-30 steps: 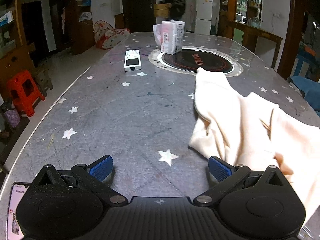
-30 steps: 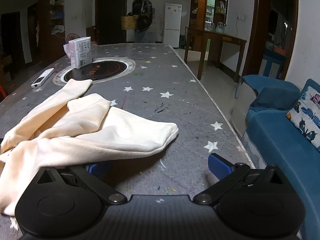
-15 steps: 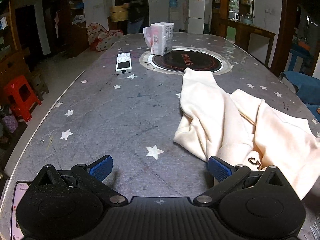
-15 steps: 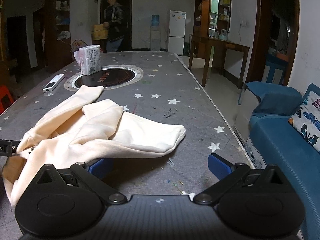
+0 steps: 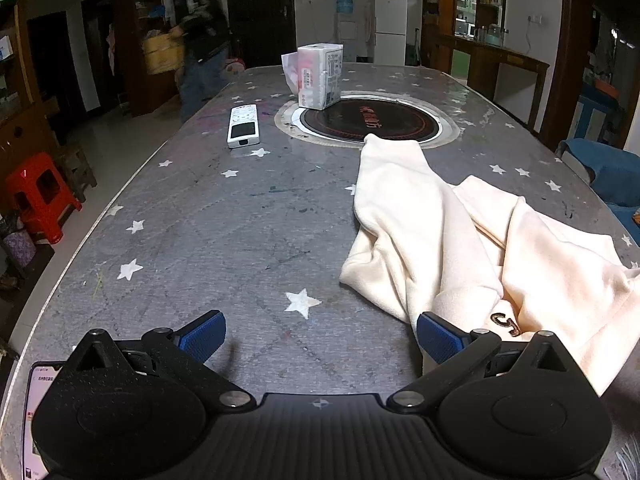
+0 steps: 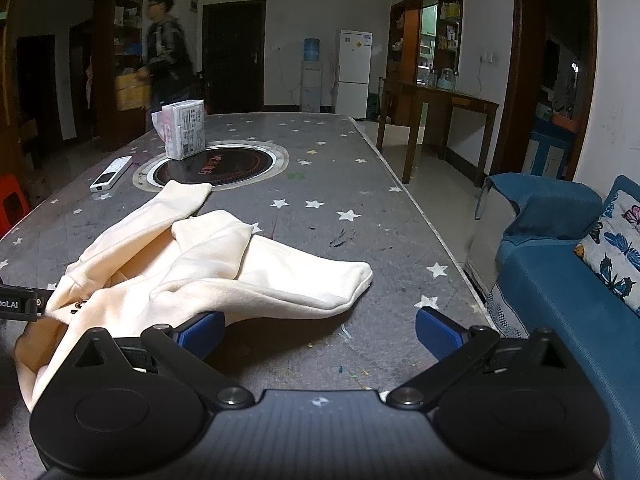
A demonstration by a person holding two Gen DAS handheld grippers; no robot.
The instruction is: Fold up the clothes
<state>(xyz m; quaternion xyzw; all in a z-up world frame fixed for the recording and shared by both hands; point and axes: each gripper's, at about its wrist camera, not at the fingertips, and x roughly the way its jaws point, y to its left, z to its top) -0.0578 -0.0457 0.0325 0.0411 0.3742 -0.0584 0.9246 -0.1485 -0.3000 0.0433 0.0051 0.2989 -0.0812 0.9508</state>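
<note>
Soft cream garment [image 5: 460,240] rumpled on star-speckled grey table [image 5: 224,240]; left claw [image 5: 320,334], right claw [image 6: 318,330] apart.

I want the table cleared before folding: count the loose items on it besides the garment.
3. A white remote lies left of the round inset, a tissue pack stands on the inset's far rim, and a phone sits at the near left edge. The garment may hide more.

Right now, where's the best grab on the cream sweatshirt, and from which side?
Probably the cuff end of the sleeve lying toward the table's right edge. It lies flat and free, with bare table around its tip, so the open right hand-held gripper can slide in low from the near side. The cream sweatshirt is bunched in the middle, so layers there are hard to separate.
</note>
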